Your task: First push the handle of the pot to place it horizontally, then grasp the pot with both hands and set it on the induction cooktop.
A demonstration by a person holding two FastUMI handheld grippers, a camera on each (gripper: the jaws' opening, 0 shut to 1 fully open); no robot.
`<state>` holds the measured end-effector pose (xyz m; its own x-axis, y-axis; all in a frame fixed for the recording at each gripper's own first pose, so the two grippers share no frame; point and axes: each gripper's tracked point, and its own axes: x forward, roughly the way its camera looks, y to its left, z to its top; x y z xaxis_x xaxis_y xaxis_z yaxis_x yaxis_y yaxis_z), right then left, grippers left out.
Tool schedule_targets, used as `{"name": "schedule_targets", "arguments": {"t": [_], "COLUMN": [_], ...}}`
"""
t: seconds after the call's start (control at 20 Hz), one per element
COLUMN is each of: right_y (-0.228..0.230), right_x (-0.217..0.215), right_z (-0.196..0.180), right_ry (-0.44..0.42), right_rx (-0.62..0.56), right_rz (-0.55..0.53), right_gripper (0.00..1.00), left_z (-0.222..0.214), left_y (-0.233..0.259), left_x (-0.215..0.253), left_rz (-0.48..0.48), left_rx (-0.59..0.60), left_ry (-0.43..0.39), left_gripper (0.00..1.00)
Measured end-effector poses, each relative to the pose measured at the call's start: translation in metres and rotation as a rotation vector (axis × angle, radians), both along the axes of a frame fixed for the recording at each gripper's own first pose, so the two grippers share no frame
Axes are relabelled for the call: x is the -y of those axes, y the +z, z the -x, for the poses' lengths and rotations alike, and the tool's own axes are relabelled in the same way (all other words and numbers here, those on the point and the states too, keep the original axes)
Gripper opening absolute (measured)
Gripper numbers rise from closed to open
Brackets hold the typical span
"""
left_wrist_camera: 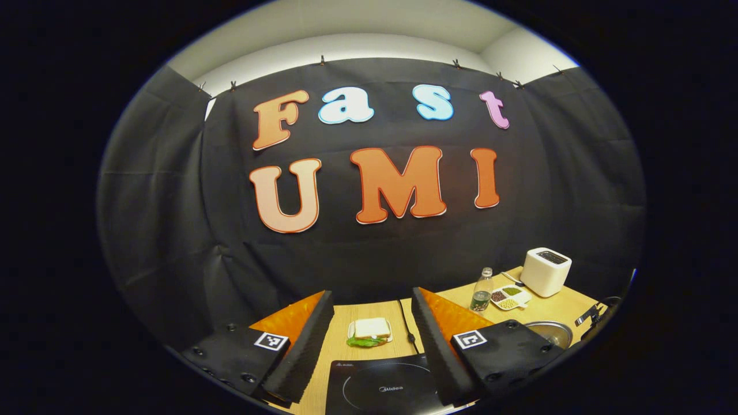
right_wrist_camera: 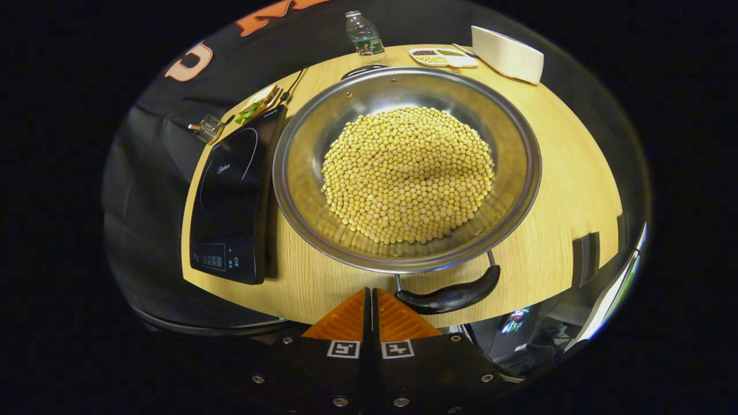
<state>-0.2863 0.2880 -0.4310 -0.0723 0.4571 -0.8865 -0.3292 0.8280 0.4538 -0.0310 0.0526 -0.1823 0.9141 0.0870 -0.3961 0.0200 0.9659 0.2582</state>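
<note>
A wide steel pot [right_wrist_camera: 300, 184] heaped with yellow soybeans [right_wrist_camera: 406, 173] stands on the wooden table, just right of the black induction cooktop [right_wrist_camera: 230, 190]. Its black near handle [right_wrist_camera: 450, 296] lies roughly crosswise at the table's front edge; a second handle [right_wrist_camera: 363, 70] shows at the far rim. My right gripper [right_wrist_camera: 369, 291] is shut and holds nothing. Its tips sit just left of the near handle's end, and contact is unclear. My left gripper [left_wrist_camera: 372, 292] is open above the cooktop [left_wrist_camera: 380, 387], with the pot's rim [left_wrist_camera: 550, 329] off to its right.
Beyond the cooktop a sandwich on a plate [left_wrist_camera: 370, 332] lies beside the power cord [left_wrist_camera: 407, 325]. At the back of the table [right_wrist_camera: 571, 190] are a plastic bottle [right_wrist_camera: 363, 34], a divided dish of beans [right_wrist_camera: 441, 56] and a white toaster [right_wrist_camera: 507, 55].
</note>
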Motion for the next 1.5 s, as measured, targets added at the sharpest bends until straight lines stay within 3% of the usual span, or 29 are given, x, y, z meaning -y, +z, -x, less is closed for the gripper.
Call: {"name": "schedule_targets", "arguments": {"t": [0.15, 0.6, 0.9, 1.05, 1.15, 1.5], "right_y": [-0.008, -0.020, -0.036, -0.045, -0.062, -0.063], "right_x": [0.013, 0.052, 0.085, 0.099, 0.118, 0.125], "right_z": [-0.017, -0.052, -0.096, -0.114, -0.126, -0.153], "right_ry": [0.006, -0.033, -0.043, -0.031, -0.014, -0.084], "right_rx": [0.007, -0.014, -0.008, -0.043, -0.036, -0.106], "right_rz": [0.018, -0.009, 0.004, 0.018, 0.092, 0.080], "right_gripper": [0.00, 0.00, 0.00, 0.00, 0.00, 0.00], "left_z": [0.002, 0.004, 0.014, 0.024, 0.032, 0.057], "left_y": [-0.008, -0.047, -0.058, -0.061, -0.061, -0.061], "left_x": [0.014, 0.044, 0.053, 0.045, 0.037, 0.008], "left_rz": [-0.018, 0.006, 0.009, 0.008, 0.002, -0.003], "left_rx": [-0.019, -0.122, -0.153, -0.158, -0.161, -0.167], "left_ry": [-0.008, 0.066, 0.107, 0.152, 0.190, 0.319], "left_gripper": [0.88, 0.88, 0.88, 0.88, 0.88, 0.88]}}
